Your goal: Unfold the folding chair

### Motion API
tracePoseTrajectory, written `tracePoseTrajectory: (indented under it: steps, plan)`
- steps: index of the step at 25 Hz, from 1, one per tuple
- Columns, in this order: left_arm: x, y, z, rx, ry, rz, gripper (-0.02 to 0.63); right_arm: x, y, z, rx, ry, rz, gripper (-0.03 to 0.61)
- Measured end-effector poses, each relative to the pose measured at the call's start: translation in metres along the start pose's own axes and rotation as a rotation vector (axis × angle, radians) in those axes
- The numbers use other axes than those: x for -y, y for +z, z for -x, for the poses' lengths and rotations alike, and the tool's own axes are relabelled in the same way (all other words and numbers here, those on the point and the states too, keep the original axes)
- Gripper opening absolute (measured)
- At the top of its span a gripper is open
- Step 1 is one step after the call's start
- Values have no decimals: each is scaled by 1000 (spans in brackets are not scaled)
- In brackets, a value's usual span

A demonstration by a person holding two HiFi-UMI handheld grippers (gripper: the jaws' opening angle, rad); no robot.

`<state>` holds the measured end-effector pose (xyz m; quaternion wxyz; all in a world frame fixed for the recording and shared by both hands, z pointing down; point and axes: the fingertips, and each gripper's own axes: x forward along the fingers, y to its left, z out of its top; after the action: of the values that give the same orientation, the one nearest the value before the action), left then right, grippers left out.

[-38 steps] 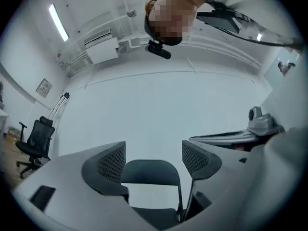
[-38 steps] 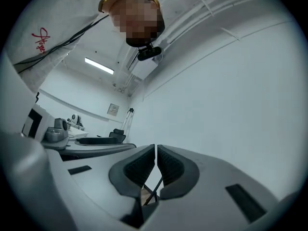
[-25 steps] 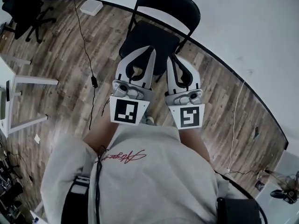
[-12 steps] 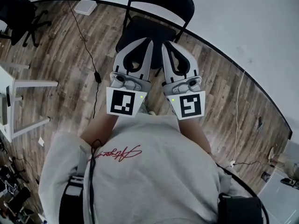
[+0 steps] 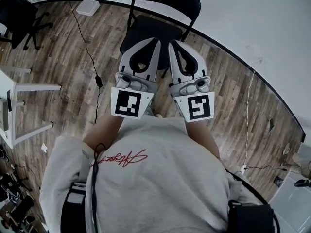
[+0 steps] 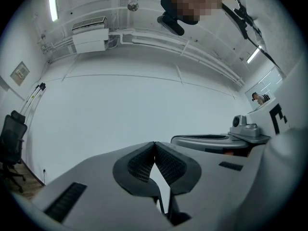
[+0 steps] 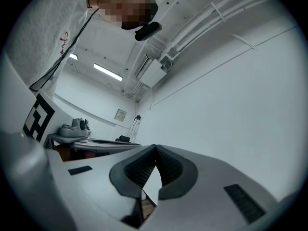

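Observation:
A black folding chair (image 5: 160, 13) stands unfolded on the wood floor against the white wall, seat down and backrest up. My left gripper (image 5: 156, 41) and right gripper (image 5: 171, 43) are held side by side in front of me, above the chair's seat and apart from it. Both are shut with nothing between the pads. In the left gripper view the left gripper (image 6: 154, 145) points slightly upward at the white wall, tips touching. The right gripper (image 7: 154, 148) in the right gripper view shows the same, with the other gripper's body at its left.
A black office chair (image 5: 22, 21) stands at the far left. A white table (image 5: 12, 106) is at the left edge. A black cable (image 5: 92, 57) runs across the floor left of the folding chair, and a white box (image 5: 88, 7) lies near the wall.
The view has shifted a little, so the chair and both grippers sit slightly higher in the head view. Both grippers stay shut and side by side.

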<state>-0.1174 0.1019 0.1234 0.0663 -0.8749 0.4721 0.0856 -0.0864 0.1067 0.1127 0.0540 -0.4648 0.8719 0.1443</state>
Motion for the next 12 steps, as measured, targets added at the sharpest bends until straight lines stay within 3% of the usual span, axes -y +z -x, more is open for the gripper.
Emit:
tracePoseTrajectory:
  steps: [12]
  plan:
    - [2,0,-2,-3,7,-18,14,5,0,1,-9,-12,-13,17]
